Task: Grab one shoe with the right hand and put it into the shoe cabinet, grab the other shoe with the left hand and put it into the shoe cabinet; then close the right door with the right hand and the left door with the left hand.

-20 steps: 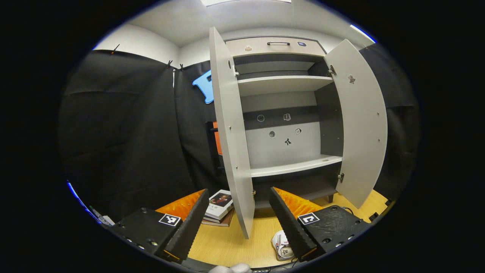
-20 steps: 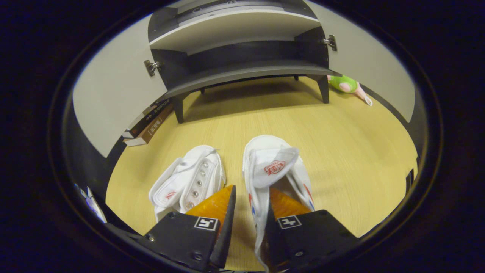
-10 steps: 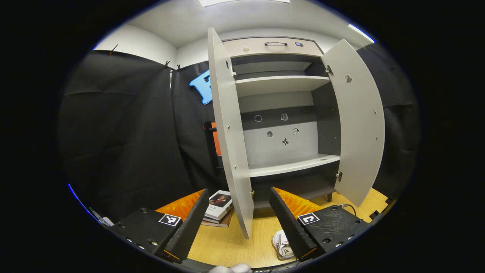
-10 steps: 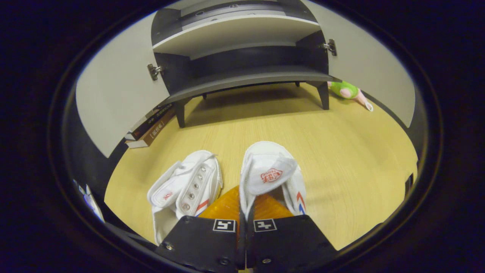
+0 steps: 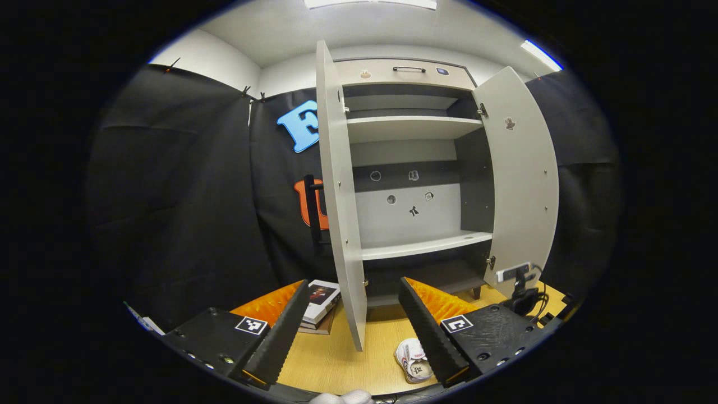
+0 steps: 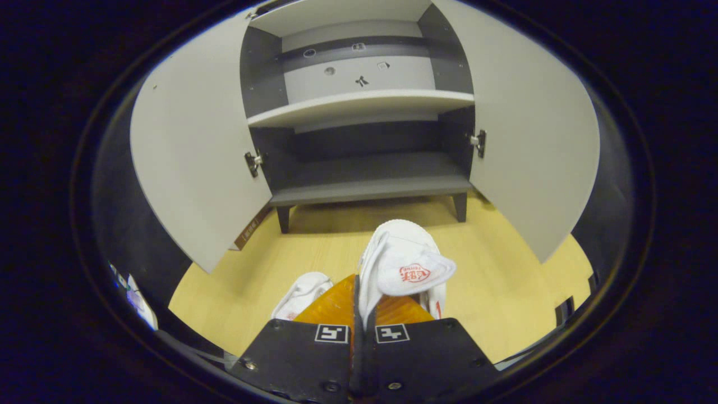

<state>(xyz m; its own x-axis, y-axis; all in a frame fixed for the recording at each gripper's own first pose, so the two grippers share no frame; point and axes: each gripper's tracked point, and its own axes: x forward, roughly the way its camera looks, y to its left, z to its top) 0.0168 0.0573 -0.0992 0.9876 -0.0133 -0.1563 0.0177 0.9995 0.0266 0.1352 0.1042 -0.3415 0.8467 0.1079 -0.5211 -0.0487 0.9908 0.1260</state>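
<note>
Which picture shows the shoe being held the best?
The right gripper view: the right gripper is shut on the shoe, big and close, facing the open cabinet. The left gripper view gives the other shoe, small on the floor.

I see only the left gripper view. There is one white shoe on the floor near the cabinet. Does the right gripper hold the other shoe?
Observer: Yes. In the right gripper view, the right gripper is shut on the side wall of a white shoe.
Operator: Where does that gripper point?
Observer: At the open shoe cabinet, toward its bottom shelf, between the two open doors.
</note>
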